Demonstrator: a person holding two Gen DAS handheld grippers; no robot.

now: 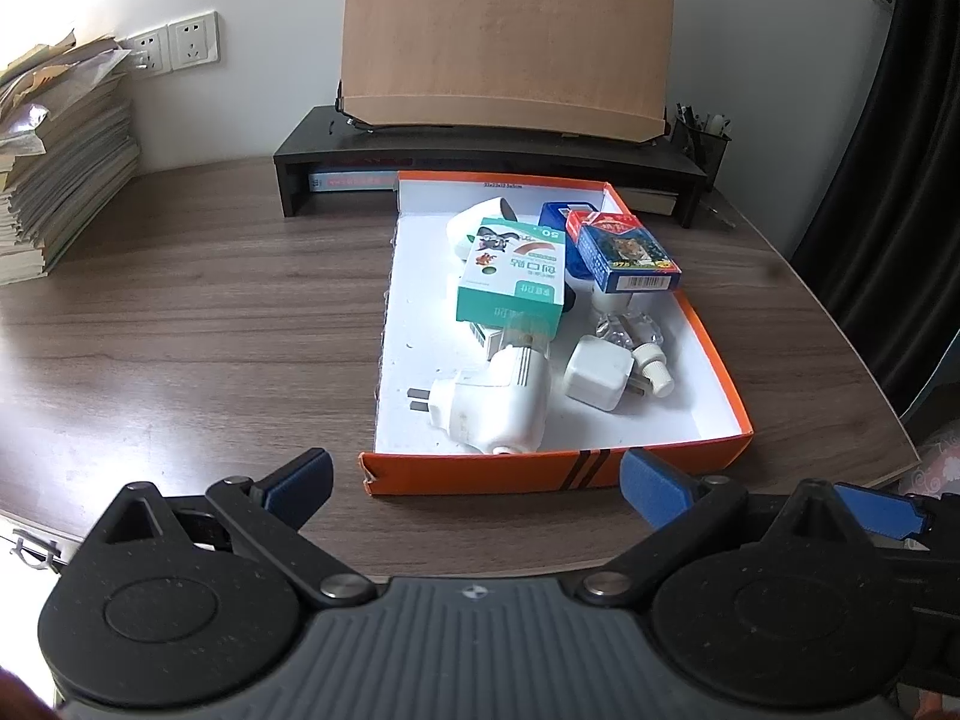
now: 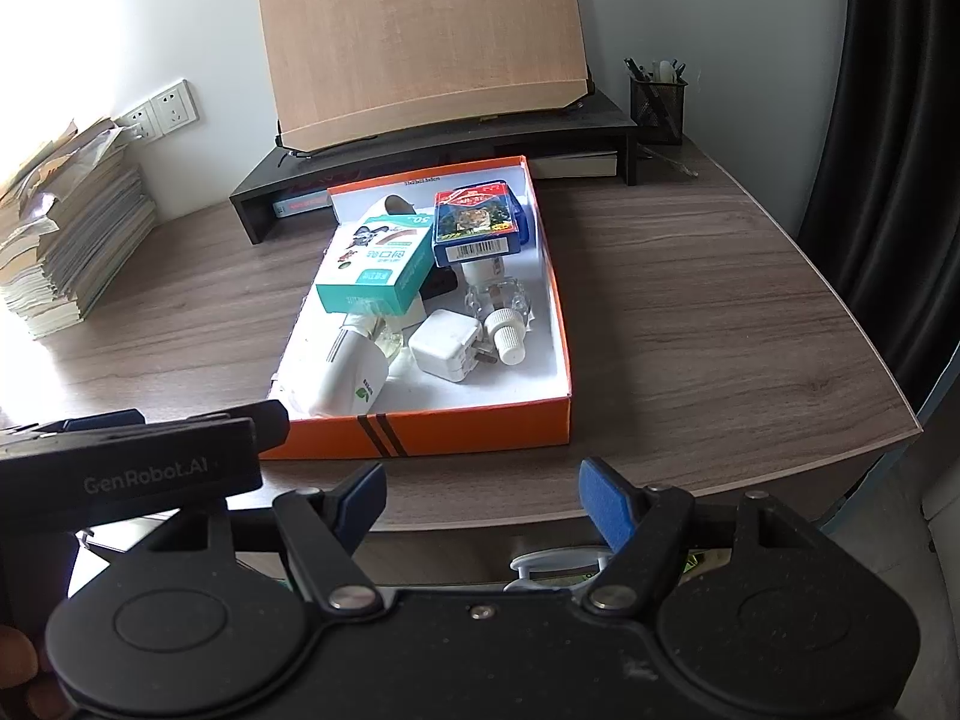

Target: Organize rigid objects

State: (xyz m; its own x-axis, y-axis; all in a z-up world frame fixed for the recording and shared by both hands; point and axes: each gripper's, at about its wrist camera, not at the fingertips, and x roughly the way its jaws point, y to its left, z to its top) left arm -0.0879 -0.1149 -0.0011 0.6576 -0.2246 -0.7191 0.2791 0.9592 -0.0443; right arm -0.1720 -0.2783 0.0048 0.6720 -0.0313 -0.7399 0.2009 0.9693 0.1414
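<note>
Several items, a teal carton (image 1: 513,276), card pack (image 1: 624,252) and white charger (image 1: 599,383), are lying in the orange tray (image 1: 480,474) while both the left gripper (image 1: 477,480) and right gripper (image 2: 483,501) are gaping empty.

**Rig appearance: two black handheld grippers, blue pads**

My left gripper (image 1: 474,480): matte black speckled plastic body, two round disc-shaped hubs, each with a raised triangular bracket on top. Silver rivets pin the black linkage arms. Grey ribbed panel in the centre, small cross-shaped mark at its top edge. Fingers (image 1: 303,477) end in blue textured pads.

My right gripper (image 2: 480,501): same black build, same round hubs, silver rivets, one small screw in the centre. Blue fingertip pads (image 2: 606,507) again. Seen from the right wrist view, the left unit's side bar carries pale "GenRobot.AI" lettering. No sleeve visible; a bit of hand (image 2: 24,678) at the lower left edge.
</note>
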